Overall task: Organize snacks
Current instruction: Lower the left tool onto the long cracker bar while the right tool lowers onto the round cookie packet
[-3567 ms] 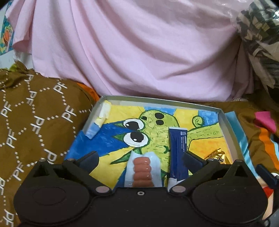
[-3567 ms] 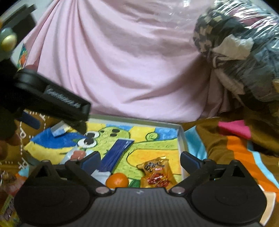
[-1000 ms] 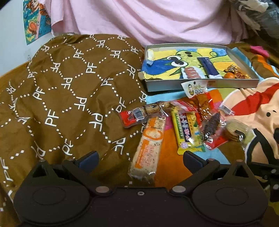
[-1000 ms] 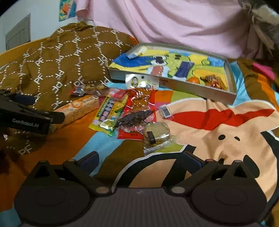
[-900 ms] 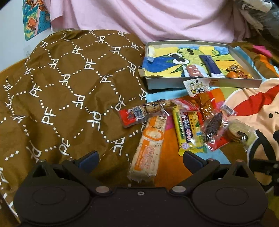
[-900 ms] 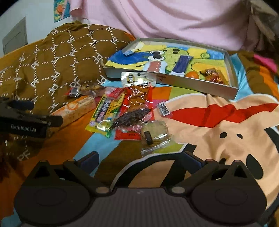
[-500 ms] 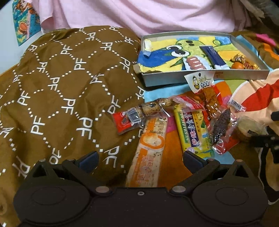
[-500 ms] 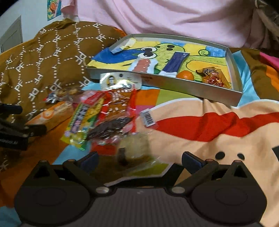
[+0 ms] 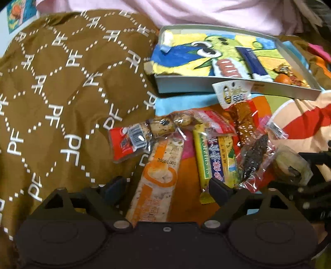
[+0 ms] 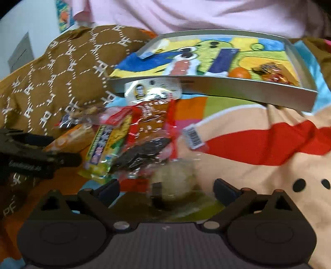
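A long orange-and-white snack bar (image 9: pixel 159 178) lies on the bedspread between the fingers of my left gripper (image 9: pixel 166 187). Its jaws are closing, with gaps still on both sides of the bar. In the right wrist view a round pale cake in a clear wrapper (image 10: pixel 173 182) sits between the fingers of my right gripper (image 10: pixel 166 186). Those jaws are closing too and the pads do not touch it. Behind the pile stands a grey tray (image 9: pixel 206 84) lined with a cartoon picture, holding a sausage (image 9: pixel 227 67), a blue bar (image 9: pixel 250 60) and an orange (image 9: pixel 283 78).
A yellow-green packet (image 9: pixel 215 157), a dark snack in a red wrapper (image 9: pixel 254 157), a red biscuit packet (image 9: pixel 144 136) and a white-topped packet (image 9: pixel 231 93) crowd the pile. A brown quilted cushion (image 9: pixel 62 82) rises at the left. Pink cloth (image 10: pixel 186 14) hangs behind the tray (image 10: pixel 227 89).
Both grippers have come forward and down onto the snack pile. The orange bar now lies between the left fingers and the round cake between the right fingers. Both pairs of jaws have narrowed a little.
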`<state>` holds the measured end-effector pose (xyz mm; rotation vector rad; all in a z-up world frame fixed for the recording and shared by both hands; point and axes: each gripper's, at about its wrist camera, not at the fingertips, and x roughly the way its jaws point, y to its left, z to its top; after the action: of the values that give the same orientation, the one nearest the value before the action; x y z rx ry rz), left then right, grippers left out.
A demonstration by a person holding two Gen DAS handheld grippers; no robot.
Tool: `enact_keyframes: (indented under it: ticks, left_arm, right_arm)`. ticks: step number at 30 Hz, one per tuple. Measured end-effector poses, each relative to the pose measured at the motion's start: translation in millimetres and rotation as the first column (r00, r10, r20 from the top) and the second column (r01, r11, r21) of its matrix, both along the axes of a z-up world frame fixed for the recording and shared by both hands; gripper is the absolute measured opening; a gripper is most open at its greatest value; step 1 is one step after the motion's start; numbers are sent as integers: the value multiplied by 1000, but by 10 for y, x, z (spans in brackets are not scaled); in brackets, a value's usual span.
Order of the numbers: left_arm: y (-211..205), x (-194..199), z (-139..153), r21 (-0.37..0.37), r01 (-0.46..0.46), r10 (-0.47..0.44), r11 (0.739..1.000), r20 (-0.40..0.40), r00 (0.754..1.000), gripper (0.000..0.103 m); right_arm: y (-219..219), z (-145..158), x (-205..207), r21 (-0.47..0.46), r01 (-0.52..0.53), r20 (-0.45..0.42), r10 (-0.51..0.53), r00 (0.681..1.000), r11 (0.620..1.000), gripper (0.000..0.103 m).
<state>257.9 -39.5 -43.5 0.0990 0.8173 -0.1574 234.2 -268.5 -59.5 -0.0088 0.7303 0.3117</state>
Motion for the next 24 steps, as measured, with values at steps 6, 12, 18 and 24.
enact_keyframes:
  ticks: [6, 12, 18, 24]
  left_arm:
    - [-50, 57, -24, -15, -12, 11, 1000, -59, 998, 62]
    - [-83, 68, -12, -113, -27, 10, 993, -144, 990, 40]
    - [-122, 46, -19, -154, -44, 16, 987, -176, 984, 40]
    - [-125, 80, -47, -145, -40, 15, 989, -170, 985, 47]
  right_arm:
    - [-16, -10, 4, 9, 13, 3, -13, 1000, 1000, 91]
    - [-64, 0, 7, 20, 40, 10, -40, 999, 999, 72]
    - [-18, 27, -20, 5, 21, 11, -21, 1000, 1000, 61]
    - [81, 11, -30, -30, -8, 18, 9, 1000, 1000, 64]
